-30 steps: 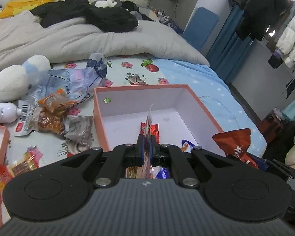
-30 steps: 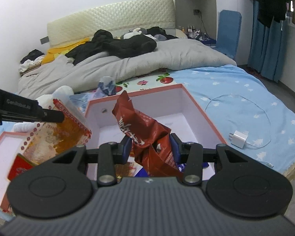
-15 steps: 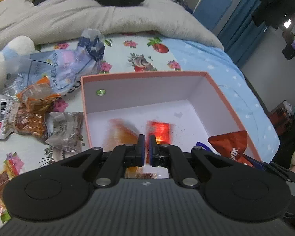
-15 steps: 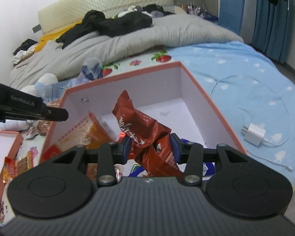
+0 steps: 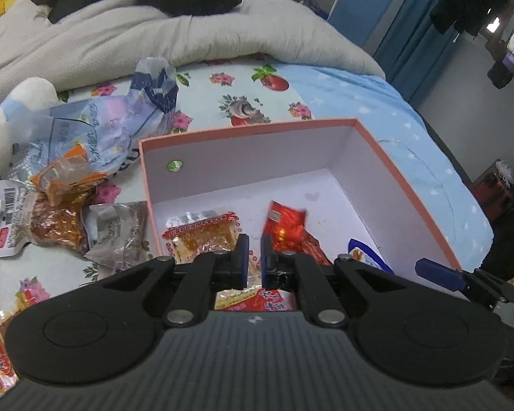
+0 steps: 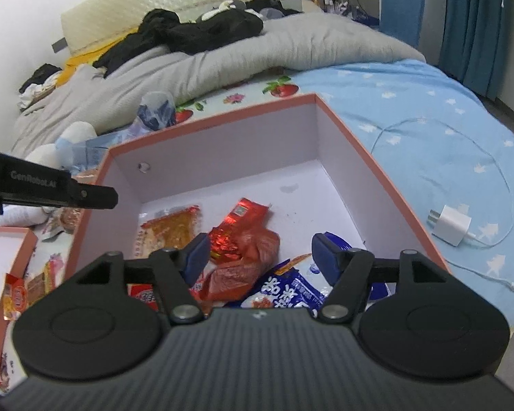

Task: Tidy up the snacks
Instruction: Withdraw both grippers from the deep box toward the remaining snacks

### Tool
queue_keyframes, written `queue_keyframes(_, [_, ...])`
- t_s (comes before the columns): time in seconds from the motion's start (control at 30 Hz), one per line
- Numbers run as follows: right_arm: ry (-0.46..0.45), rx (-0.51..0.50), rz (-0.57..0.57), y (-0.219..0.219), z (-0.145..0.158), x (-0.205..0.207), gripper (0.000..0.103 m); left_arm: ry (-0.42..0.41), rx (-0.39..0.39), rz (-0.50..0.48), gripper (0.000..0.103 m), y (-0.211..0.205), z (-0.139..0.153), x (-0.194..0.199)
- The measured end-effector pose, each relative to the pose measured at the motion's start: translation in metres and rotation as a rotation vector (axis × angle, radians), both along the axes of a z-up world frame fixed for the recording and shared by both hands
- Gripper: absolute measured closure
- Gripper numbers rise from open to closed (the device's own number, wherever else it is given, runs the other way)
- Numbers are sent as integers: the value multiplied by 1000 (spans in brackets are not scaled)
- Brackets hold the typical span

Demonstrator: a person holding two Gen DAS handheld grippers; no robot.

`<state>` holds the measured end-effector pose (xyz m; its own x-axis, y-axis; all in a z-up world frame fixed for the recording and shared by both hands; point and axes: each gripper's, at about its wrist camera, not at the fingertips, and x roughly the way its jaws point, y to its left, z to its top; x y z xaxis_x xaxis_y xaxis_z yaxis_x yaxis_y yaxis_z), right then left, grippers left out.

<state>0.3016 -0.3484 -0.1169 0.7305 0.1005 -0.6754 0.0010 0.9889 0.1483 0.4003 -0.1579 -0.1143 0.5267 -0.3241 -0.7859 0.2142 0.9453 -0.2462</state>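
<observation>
Both grippers hang empty over the pink box (image 6: pixel 377 178): right gripper (image 6: pixel 260 253) wide, left gripper (image 5: pixel 251 257) narrow. Snack packets (image 6: pixel 243 236) lie inside. Next up, likely the loose packets (image 5: pixel 61 219) left of the box.

Rumpled bed (image 6: pixel 411 116), blue curtains (image 6: pixel 469 24).

Bed (image 6: pixel 411 109) w/ blue star sheet. On it: open box (image 6: pixel 387 185) in middle, loose snack packs (image 5: pixel 65 212) left of it, plush (image 5: pixel 3 130) far left, charger (image 6: pixel 449 224) + cable right, grey duvet (image 6: pixel 257 54) at far end w/ black clothes on top.
</observation>
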Motion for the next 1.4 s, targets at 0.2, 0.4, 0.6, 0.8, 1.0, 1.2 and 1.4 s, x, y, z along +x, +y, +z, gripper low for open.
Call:
queue_keyframes(0.2, [-50, 10, 8, 12, 23, -28, 35, -40, -20, 20, 97, 19, 28, -38])
queue_keyframes(0.4, [-99, 11, 31, 32, 44, -63, 35, -74, -29, 45, 97, 45, 53, -88])
queue_keyframes(0.6, [-146, 26, 64, 51, 61, -98, 35, -111, -41, 75, 97, 73, 70, -139])
queue_keyframes(0.8, [-171, 21, 102, 73, 66, -128, 35, -140, -42, 113, 97, 97, 79, -184])
queue_keyframes(1.0, [-197, 35, 144, 91, 69, -156, 35, -163, -43, 133, 97, 113, 82, -222])
queue_keyframes(1.2, [-220, 23, 191, 108, 66, -177, 35, -171, -48, 158, 97, 127, 80, -254])
queue_keyframes(1.4, [-235, 30, 252, 125, 59, -196, 35, -168, -30, 172, 97, 143, 72, -276])
